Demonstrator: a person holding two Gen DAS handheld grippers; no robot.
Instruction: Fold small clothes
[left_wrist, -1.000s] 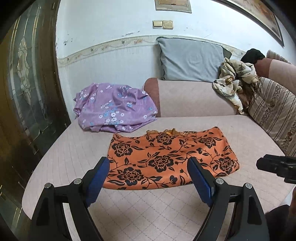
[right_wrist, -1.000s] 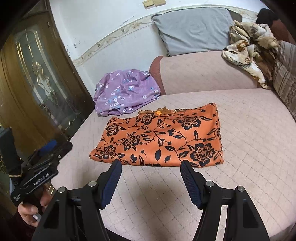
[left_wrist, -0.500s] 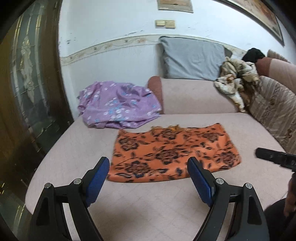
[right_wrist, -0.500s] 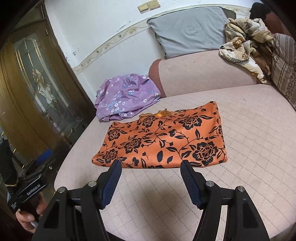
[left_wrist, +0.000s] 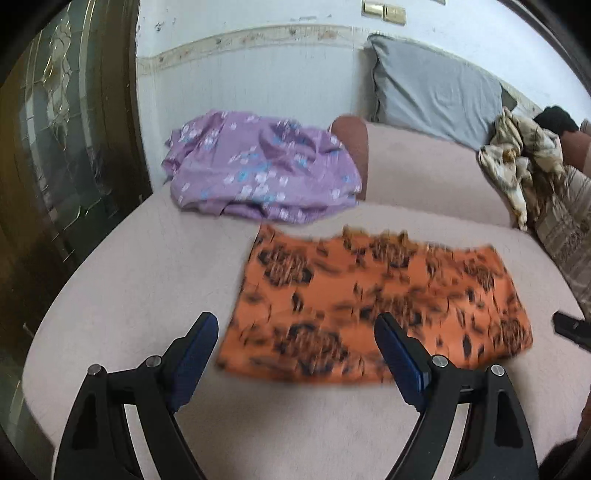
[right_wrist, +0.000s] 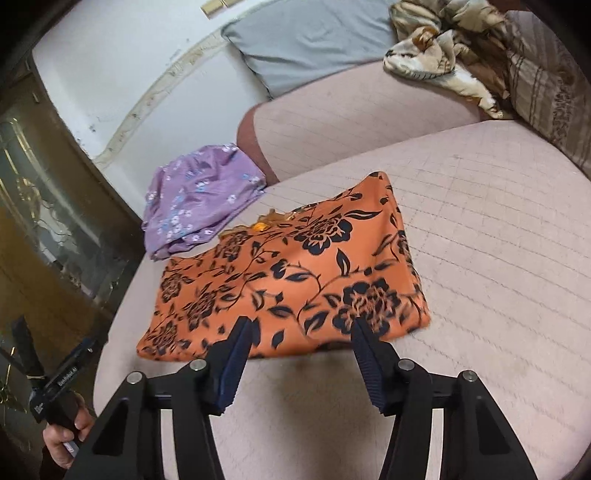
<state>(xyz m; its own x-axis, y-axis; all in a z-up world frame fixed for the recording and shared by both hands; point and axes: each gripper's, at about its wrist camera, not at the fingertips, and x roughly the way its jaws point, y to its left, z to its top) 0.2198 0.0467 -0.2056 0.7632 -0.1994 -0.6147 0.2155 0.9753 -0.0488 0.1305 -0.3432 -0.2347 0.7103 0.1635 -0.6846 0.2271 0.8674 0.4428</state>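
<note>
An orange garment with black flowers (left_wrist: 373, 302) lies flat, folded into a rectangle, on the pink quilted sofa seat (left_wrist: 140, 280). It also shows in the right wrist view (right_wrist: 288, 277). My left gripper (left_wrist: 295, 343) is open and empty, just short of the garment's near left edge. My right gripper (right_wrist: 301, 343) is open and empty, its tips over the garment's near edge towards its right corner. A crumpled purple flowered garment (left_wrist: 258, 173) lies behind the orange one, also in the right wrist view (right_wrist: 195, 195).
A grey pillow (left_wrist: 432, 96) leans on the sofa back. A beige patterned cloth (left_wrist: 517, 166) is heaped at the right by a striped cushion (right_wrist: 550, 70). A dark glass-panelled door (left_wrist: 62, 147) stands at the left, beyond the seat's rounded edge.
The left gripper has swung to the left, so the orange garment now sits right of its centre. The right gripper has moved forward and down to the garment's near edge. Both stay open.
</note>
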